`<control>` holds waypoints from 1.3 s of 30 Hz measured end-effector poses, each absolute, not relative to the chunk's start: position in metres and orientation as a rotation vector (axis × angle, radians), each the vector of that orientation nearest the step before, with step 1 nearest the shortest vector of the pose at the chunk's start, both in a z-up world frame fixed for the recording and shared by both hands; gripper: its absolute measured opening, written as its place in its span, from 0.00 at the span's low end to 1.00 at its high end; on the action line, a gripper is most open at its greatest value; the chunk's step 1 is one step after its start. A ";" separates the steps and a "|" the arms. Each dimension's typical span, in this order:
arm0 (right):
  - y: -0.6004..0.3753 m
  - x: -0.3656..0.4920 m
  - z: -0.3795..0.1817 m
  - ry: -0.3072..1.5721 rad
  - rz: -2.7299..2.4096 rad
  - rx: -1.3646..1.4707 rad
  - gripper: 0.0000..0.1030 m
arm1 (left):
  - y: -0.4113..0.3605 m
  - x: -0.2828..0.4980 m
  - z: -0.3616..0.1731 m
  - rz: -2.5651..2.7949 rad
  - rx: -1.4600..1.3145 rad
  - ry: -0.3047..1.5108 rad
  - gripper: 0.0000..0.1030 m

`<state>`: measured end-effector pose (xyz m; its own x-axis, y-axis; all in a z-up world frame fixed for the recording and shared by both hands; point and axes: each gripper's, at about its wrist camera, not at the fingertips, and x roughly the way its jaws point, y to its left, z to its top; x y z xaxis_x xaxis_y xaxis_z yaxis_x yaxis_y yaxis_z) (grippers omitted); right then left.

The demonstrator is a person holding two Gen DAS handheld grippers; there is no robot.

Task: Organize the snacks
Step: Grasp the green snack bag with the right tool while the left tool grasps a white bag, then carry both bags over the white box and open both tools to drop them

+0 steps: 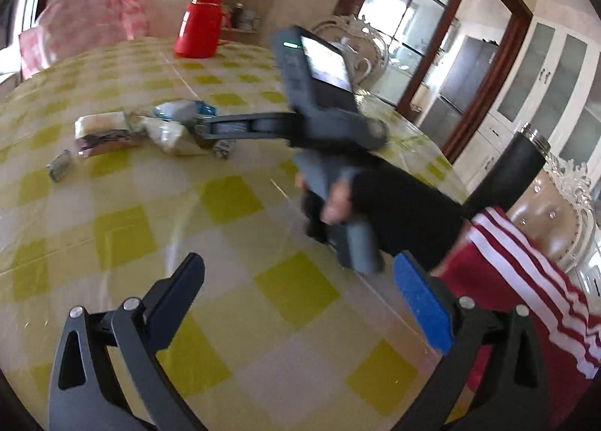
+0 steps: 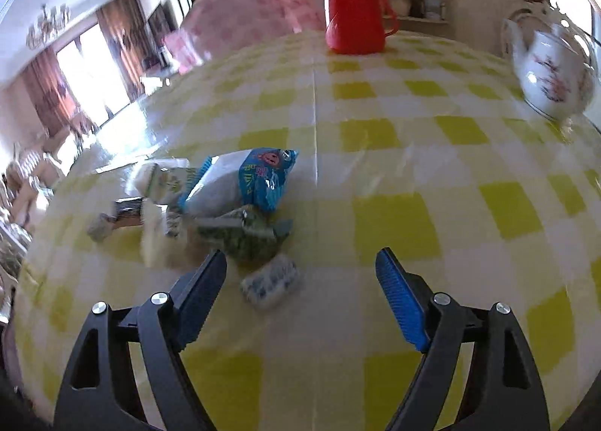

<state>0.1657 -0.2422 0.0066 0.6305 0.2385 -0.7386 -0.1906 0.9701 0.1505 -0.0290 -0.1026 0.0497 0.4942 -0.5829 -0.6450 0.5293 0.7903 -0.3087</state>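
Small packet point(image 2: 271, 282) fronts snack pile point(image 2: 225, 198), red flask point(image 2: 353, 6) beyond.

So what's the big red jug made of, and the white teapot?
The red jug looks like plastic: one solid colour, soft dull sheen. The white teapot looks like glazed china: glossy, with bright reflections and painted flowers. Both are blurred, so that is a guess.
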 end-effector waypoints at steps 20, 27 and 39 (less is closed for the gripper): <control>-0.249 0.139 0.017 0.777 0.228 0.098 0.28 | -0.143 -0.058 0.037 -0.757 0.159 0.788 0.98; -0.294 0.073 0.028 0.723 0.149 0.241 0.28 | -0.067 0.031 0.021 -0.428 -0.118 0.915 0.98; -0.295 0.012 0.029 0.670 0.197 0.348 0.28 | -0.092 0.162 0.010 -0.121 -0.183 0.959 0.96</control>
<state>0.0116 -0.2955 0.0294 0.7680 0.2887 -0.5717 -0.0668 0.9239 0.3768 0.1624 -0.0924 0.0099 0.5689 -0.1836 -0.8017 0.0217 0.9778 -0.2085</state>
